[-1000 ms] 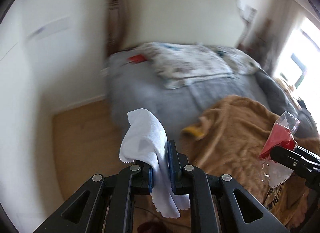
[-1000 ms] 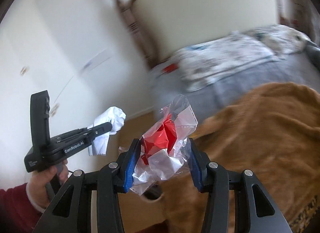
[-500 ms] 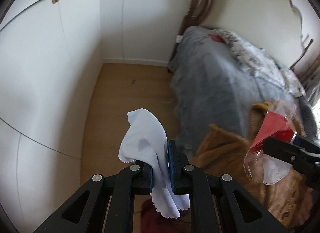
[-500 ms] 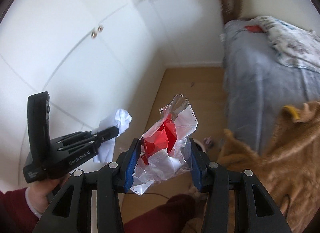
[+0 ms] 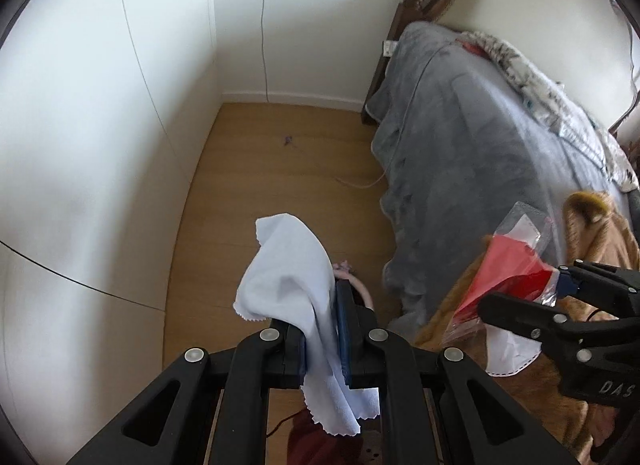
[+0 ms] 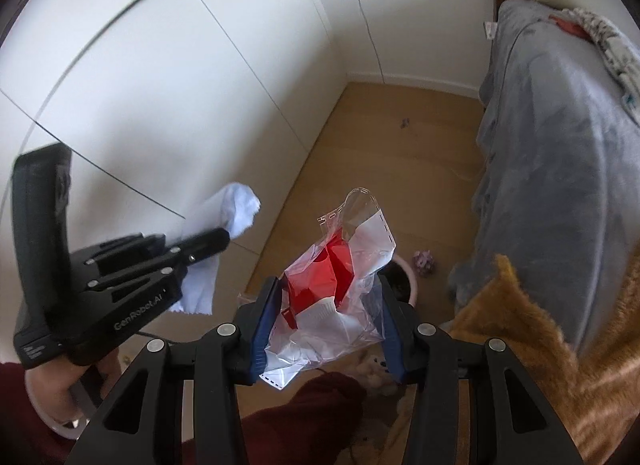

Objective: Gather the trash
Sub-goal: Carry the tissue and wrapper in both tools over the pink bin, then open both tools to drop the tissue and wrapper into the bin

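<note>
My left gripper (image 5: 322,329) is shut on a pale blue-white tissue cloth (image 5: 288,277) that drapes over its fingers; it also shows in the right wrist view (image 6: 224,241). My right gripper (image 6: 326,325) is shut on a crumpled clear plastic wrapper with red inside (image 6: 340,281), seen also in the left wrist view (image 5: 508,265). Both are held above the wooden floor beside the bed. A pink-rimmed bin (image 6: 400,281) stands on the floor just beyond the wrapper, mostly hidden by it; its rim shows behind the cloth (image 5: 360,289).
A bed with a grey blanket (image 5: 460,145) fills the right side, with a brown furry throw (image 6: 540,345) at its near end. White wardrobe doors (image 6: 160,85) line the left. A cable (image 5: 360,184) and small scraps (image 6: 424,261) lie on the wooden floor (image 5: 280,169).
Both grippers have swung left and tilted down, from facing the bed to facing the floor between wardrobe and bed. The bin has come into view. Both still hold their items.
</note>
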{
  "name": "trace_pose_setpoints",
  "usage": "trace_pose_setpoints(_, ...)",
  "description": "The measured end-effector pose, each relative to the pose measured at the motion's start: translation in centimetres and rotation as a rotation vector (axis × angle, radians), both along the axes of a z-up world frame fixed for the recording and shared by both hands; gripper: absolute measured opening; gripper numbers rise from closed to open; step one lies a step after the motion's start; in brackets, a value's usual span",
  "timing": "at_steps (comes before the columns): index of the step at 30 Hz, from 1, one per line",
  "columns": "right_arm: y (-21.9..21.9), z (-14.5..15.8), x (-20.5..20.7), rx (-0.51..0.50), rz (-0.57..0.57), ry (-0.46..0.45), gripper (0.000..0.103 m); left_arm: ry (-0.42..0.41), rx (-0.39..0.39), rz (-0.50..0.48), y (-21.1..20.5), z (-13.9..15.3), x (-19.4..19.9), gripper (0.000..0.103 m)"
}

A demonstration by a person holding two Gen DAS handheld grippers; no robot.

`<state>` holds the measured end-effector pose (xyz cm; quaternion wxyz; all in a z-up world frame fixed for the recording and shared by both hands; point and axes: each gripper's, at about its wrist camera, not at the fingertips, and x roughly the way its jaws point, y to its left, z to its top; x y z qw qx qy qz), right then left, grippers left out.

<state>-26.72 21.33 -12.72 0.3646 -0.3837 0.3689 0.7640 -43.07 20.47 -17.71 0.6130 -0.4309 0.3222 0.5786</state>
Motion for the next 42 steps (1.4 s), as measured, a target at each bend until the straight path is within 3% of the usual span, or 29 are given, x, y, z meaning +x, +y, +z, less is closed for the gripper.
trace_pose_setpoints(6,1.2,-4.1,-1.2,-0.035,0.034,-0.029,0.045,-0.01,-0.042,0.012,1.1,-2.9,-0.3,0.013)
trace_pose_setpoints(22,4.1,-9.1,-2.4,-0.107,-0.013,-0.103,0.046,-0.011,-0.148,-0.074,6.4,-10.3,1.4,0.013)
trace_pose_setpoints(25,4.6,-9.9,-2.4,-0.101,0.002,-0.093,0.052,-0.017,-0.16,-0.094,6.7,-11.0,1.6,0.013)
trace_pose_setpoints(28,4.9,-10.4,-2.1,-0.119,-0.009,-0.066,0.065,-0.036,-0.177,-0.103,6.8,-11.6,1.6,0.013)
trace_pose_setpoints(32,4.8,-10.2,-1.2,-0.107,-0.023,-0.056,0.066,-0.038,-0.2,-0.123,6.4,-12.2,1.9,0.016)
trace_pose_setpoints(34,4.5,-9.8,-0.5,-0.09,-0.032,-0.055,0.066,-0.044,-0.211,-0.132,6.3,-12.5,2.2,0.034)
trace_pose_setpoints(36,4.2,-9.6,0.5,-0.087,-0.051,-0.043,0.066,-0.043,-0.21,-0.128,6.2,-12.7,2.2,0.044)
trace_pose_setpoints(38,4.2,-9.6,1.4,-0.088,-0.075,-0.038,0.066,-0.04,-0.205,-0.123,6.2,-12.7,2.3,0.047)
trace_pose_setpoints(40,4.2,-9.8,2.3,-0.09,-0.096,-0.033,0.066,-0.034,-0.214,-0.119,6.3,-13.0,2.5,0.073)
trace_pose_setpoints(42,4.0,-9.8,3.0,-0.09,-0.112,-0.032,0.066,-0.025,-0.219,-0.129,6.2,-13.1,2.7,0.078)
